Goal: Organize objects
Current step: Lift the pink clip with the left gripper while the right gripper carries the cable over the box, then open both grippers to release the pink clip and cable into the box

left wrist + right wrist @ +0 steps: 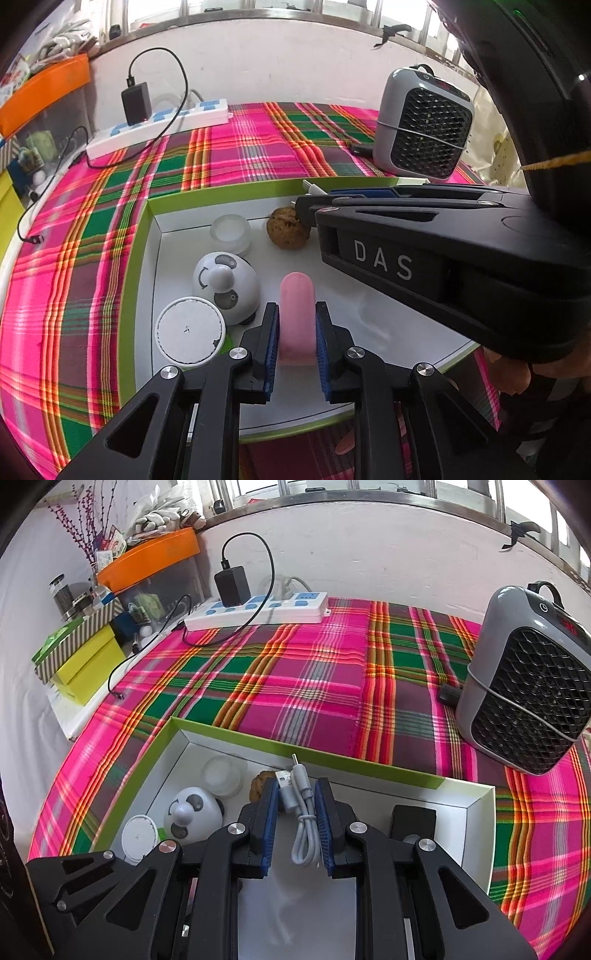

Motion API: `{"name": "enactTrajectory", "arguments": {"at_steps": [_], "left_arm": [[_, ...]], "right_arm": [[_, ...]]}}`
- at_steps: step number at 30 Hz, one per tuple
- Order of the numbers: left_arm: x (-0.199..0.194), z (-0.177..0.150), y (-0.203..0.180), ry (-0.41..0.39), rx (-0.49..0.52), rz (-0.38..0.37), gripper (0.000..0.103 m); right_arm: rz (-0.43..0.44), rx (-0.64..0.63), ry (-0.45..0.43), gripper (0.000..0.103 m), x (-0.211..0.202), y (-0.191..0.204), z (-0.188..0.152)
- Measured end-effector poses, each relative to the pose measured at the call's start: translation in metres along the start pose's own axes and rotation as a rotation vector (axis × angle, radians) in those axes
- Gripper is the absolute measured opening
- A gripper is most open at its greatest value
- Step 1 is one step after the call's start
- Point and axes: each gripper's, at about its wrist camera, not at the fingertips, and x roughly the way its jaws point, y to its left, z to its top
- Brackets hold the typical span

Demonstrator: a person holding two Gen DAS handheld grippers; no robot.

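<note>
A white tray with a green rim lies on the plaid cloth. My left gripper is shut on a pink rounded block and holds it over the tray floor. My right gripper is shut on a folded grey USB cable above the tray; it also shows in the left wrist view. In the tray are a panda toy, a white round lid, a clear small jar, a brown walnut and a black block.
A grey fan heater stands at the right on the cloth. A white power strip with a black charger and cable lies at the back. Boxes and an orange-lidded bin stand off the table's left.
</note>
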Motion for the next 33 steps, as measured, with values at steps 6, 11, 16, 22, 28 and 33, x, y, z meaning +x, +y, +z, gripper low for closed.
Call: {"name": "enactTrajectory", "arguments": {"at_steps": [6,11,16,22,28,33], "left_arm": [[0.000,0.000,0.000,0.000,0.002,0.003,0.022],[0.000,0.000,0.000,0.000,0.003,0.003,0.026],[0.000,0.000,0.001,-0.003,-0.001,0.004,0.028],[-0.003,-0.002,0.000,-0.010,0.001,0.004,0.030],[-0.007,-0.003,0.000,-0.017,-0.003,0.008,0.031],[-0.015,-0.007,-0.002,-0.031,0.003,0.013,0.031]], "right_arm": [[-0.004,-0.005,-0.003,0.022,-0.001,0.002,0.000],[-0.005,-0.006,-0.004,0.022,-0.001,0.002,0.001],[-0.008,-0.003,-0.010,0.025,-0.003,0.001,0.000],[-0.011,0.002,-0.019,0.029,-0.008,0.002,0.000],[-0.012,0.010,-0.032,0.029,-0.015,0.004,-0.002],[-0.014,0.019,-0.046,0.029,-0.024,0.005,-0.005]]}}
